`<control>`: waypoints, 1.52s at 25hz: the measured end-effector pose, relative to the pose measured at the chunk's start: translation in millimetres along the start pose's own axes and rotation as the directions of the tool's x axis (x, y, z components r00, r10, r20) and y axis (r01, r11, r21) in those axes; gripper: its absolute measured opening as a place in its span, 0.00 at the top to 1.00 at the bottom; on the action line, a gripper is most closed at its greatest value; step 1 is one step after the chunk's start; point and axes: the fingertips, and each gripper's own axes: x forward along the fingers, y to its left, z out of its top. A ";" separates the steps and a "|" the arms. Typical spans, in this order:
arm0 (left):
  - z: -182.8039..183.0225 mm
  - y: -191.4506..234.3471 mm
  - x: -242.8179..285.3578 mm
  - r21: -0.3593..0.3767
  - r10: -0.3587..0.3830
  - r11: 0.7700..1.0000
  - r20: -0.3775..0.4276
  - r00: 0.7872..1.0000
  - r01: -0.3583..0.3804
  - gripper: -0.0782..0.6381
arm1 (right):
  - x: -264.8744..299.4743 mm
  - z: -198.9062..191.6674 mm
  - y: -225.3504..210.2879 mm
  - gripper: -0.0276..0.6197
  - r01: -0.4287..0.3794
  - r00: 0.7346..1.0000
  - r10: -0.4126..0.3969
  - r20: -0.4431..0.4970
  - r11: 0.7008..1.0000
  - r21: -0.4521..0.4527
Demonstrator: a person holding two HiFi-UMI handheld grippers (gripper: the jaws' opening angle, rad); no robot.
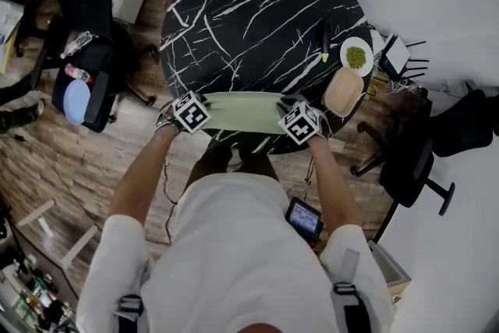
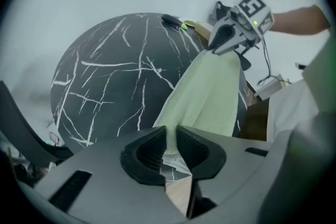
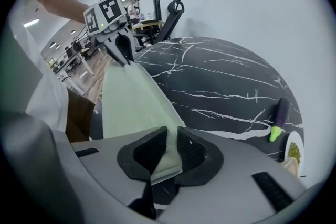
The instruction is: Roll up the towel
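Towel (image 1: 242,111) along table (image 1: 257,19) edge, corners seemingly tight in left claw (image 2: 170,135), right claw (image 3: 171,136); open room beyond.

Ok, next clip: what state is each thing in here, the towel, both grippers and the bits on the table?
towel: unrolled, spread flat at the near edge of the table.
left gripper: shut on one end of the towel.
right gripper: shut on the other end.
eggplant: lying on its side.
plate: upright, something green on it.
bowl: upright, looks empty.
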 end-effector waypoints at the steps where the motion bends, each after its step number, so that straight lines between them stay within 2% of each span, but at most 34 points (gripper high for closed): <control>1: -0.2 7.9 -2.4 -0.048 0.022 0.999 0.019 1.000 -0.021 0.80 | -1.5 0.9 -5.0 0.87 0.027 1.000 -0.027 0.015 1.000 0.017; 3: -3.6 23.8 -9.6 -0.165 0.061 0.985 0.059 0.996 -0.050 0.74 | -8.5 3.1 -16.4 0.85 0.081 0.996 -0.083 0.045 0.996 0.048; 5: -8.2 32.0 -20.2 -0.295 0.077 0.955 0.109 0.991 -0.042 0.70 | -21.3 5.5 -28.1 0.85 0.146 0.985 -0.151 0.078 0.987 0.062; 6: -8.7 33.2 -27.2 -0.348 0.087 0.937 0.144 0.986 -0.032 0.70 | -29.0 5.7 -32.4 0.92 0.179 0.978 -0.184 0.094 0.982 0.066; 7: -9.2 34.7 -35.4 -0.382 0.111 0.923 0.172 0.979 -0.037 0.70 | -37.2 5.2 -34.5 0.95 0.201 0.972 -0.208 0.108 0.977 0.073; 8: -10.9 36.8 -43.8 -0.394 0.145 0.917 0.189 0.971 -0.060 0.76 | -44.9 4.5 -33.8 0.96 0.210 0.968 -0.219 0.121 0.974 0.082; 9: -13.2 37.6 -51.2 -0.389 0.174 0.917 0.200 0.964 -0.085 0.88 | -51.3 3.8 -30.4 0.96 0.209 0.966 -0.220 0.136 0.974 0.092; 11: -17.5 29.3 -60.2 -0.360 0.177 0.929 0.225 0.958 -0.087 0.89 | -60.1 1.9 -18.1 0.96 0.189 0.964 -0.208 0.166 0.974 0.123; 13: -19.8 15.5 -65.5 -0.357 0.151 0.933 0.259 0.954 -0.050 0.89 | -67.0 2.2 -3.6 0.96 0.156 0.958 -0.194 0.210 0.971 0.184; 15: -20.5 4.5 -71.0 -0.392 0.139 0.920 0.298 0.944 -0.012 0.89 | -72.2 6.9 12.7 0.96 0.083 0.948 -0.157 0.277 0.962 0.262; 17: -17.5 -11.6 -72.0 -0.441 0.097 0.895 0.345 0.934 0.070 0.89 | -68.2 10.7 34.8 0.96 -0.028 0.941 -0.078 0.330 0.952 0.304; 18: -14.9 -23.3 -69.0 -0.451 0.059 0.885 0.363 0.930 0.119 0.89 | -62.1 10.1 46.8 0.96 -0.073 0.942 -0.034 0.335 0.951 0.301; 20: -11.2 -45.5 -56.1 -0.433 -0.007 0.884 0.361 0.932 0.175 0.89 | -45.4 5.2 63.5 0.96 -0.110 0.952 0.023 0.305 0.956 0.271; 22: -13.3 -51.9 -37.7 -0.429 -0.022 0.888 0.322 0.946 0.166 0.89 | -29.9 0.1 62.6 0.96 -0.100 0.962 0.021 0.271 0.954 0.282; 26: -23.4 -24.9 -12.0 -0.514 0.041 0.852 0.254 0.966 0.098 0.89 | -12.1 -9.6 20.7 0.96 -0.014 0.970 -0.087 0.226 0.912 0.409; 28: -23.1 -15.7 -8.5 -0.513 0.054 0.855 0.243 0.968 0.081 0.89 | -4.9 -11.2 6.4 0.96 0.011 0.972 -0.111 0.209 0.903 0.430; 32: -22.9 -12.0 1.5 -0.514 0.050 0.854 0.235 0.971 0.080 0.89 | 7.1 -10.8 2.9 0.96 0.018 0.975 -0.109 0.192 0.905 0.425; 35: -23.8 -12.2 3.2 -0.516 0.050 0.853 0.236 0.971 0.081 0.89 | 6.6 -11.9 3.1 0.96 0.003 0.973 -0.107 0.207 0.894 0.448; 38: -21.6 -13.1 -7.6 -0.504 0.062 0.860 0.254 0.965 0.077 0.89 | -4.9 -8.9 3.4 0.96 0.004 0.966 -0.116 0.230 0.900 0.435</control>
